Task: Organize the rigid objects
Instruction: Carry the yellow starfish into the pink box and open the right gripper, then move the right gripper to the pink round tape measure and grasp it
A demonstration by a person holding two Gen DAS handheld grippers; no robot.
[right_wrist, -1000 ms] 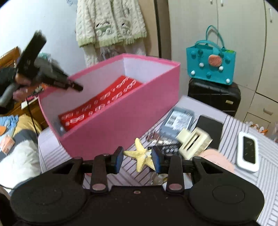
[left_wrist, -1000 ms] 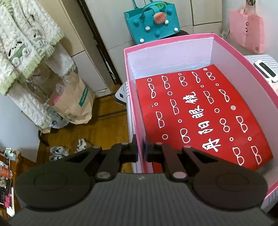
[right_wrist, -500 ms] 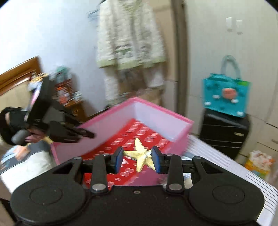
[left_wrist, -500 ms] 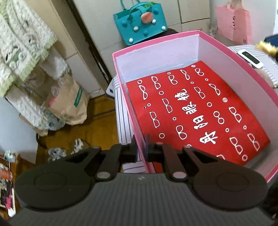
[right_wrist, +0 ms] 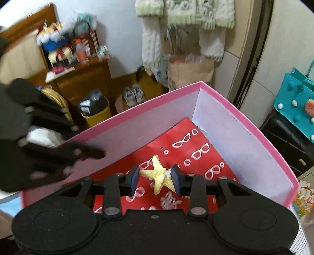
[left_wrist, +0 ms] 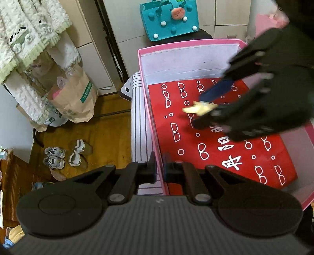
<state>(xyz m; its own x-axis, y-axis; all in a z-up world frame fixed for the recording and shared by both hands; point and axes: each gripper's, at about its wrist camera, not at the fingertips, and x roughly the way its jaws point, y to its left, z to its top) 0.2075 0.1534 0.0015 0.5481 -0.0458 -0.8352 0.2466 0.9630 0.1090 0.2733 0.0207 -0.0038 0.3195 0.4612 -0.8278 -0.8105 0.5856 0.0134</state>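
Wooden floor (left_wrist: 109, 137) below and left of the left gripper (left_wrist: 160, 170), with paper bags (left_wrist: 78, 98), two pairs of shoes (left_wrist: 66, 155) and a hanging knit garment (left_wrist: 29, 29); teal bag (left_wrist: 169, 18) far ahead by the cabinets.

Left wrist view: jaws nearly together, clamped on the near-left wall of the pink box (left_wrist: 151, 117), one finger outside, one inside. Red sheet (left_wrist: 215, 153) printed with white spectacles lining the box floor, ahead and right of the fingers. Right gripper (left_wrist: 204, 107) blurred, reaching in from the right over the sheet, yellow starfish (left_wrist: 198, 108) at its tips.

Right wrist view: right gripper (right_wrist: 155, 178) partly open, blue pads pressing the starfish (right_wrist: 160, 176) from both sides, star held above the red sheet (right_wrist: 196, 153) inside the pink box (right_wrist: 225, 137). Left gripper (right_wrist: 94, 154) blurred, to the left and ahead, at the box's left wall; cannot tell its jaw state from this side. Beyond the box: wooden cabinet (right_wrist: 82, 82) with clutter on top, yellow bin (right_wrist: 96, 113), shoes (right_wrist: 134, 94), teal bag (right_wrist: 296, 109) at far right on a black case (right_wrist: 284, 145).
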